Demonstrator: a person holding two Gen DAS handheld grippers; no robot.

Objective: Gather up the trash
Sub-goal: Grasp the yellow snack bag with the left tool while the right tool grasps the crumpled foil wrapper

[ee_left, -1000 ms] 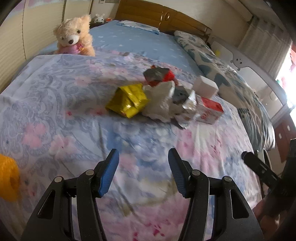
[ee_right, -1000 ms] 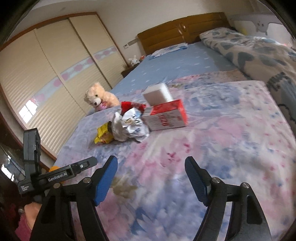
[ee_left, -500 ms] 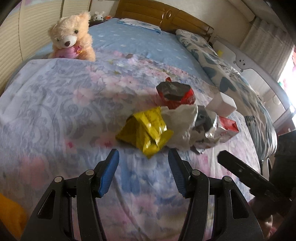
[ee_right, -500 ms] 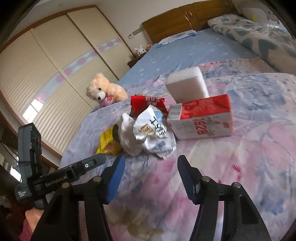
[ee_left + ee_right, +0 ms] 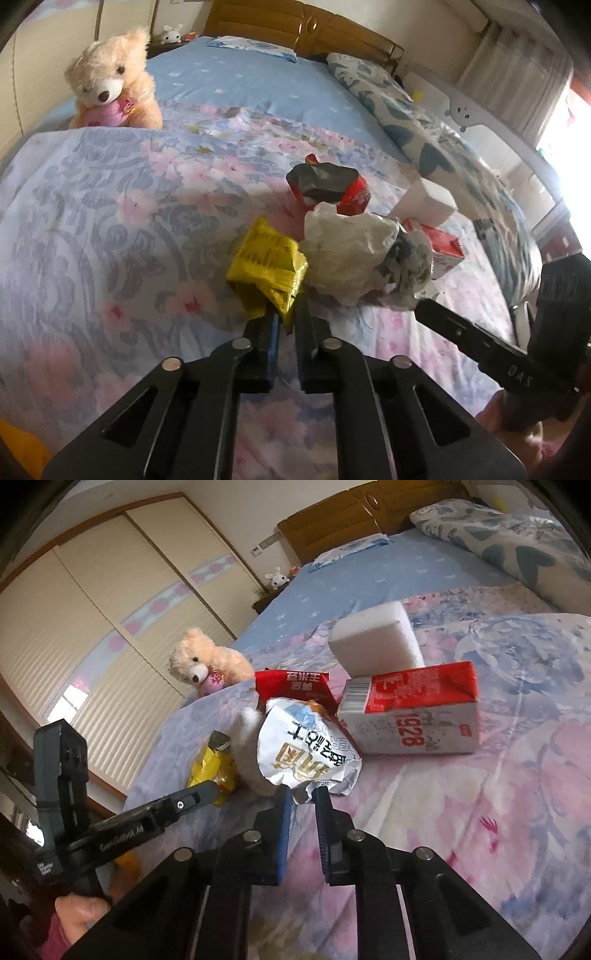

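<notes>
Left wrist view: left gripper (image 5: 286, 319) clamped on a yellow wrapper (image 5: 267, 266) in the trash pile on a floral bedspread (image 5: 110, 221).
Right gripper (image 5: 301, 797) is closing on the lower edge of a silver wrapper (image 5: 306, 753), pads against it. Crumpled white bag (image 5: 343, 254), red packet (image 5: 295, 690), red-and-white carton (image 5: 413, 716) and white block (image 5: 373, 638) lie clustered just beyond; a teddy bear (image 5: 110, 77) sits well apart, nearer the headboard.
</notes>
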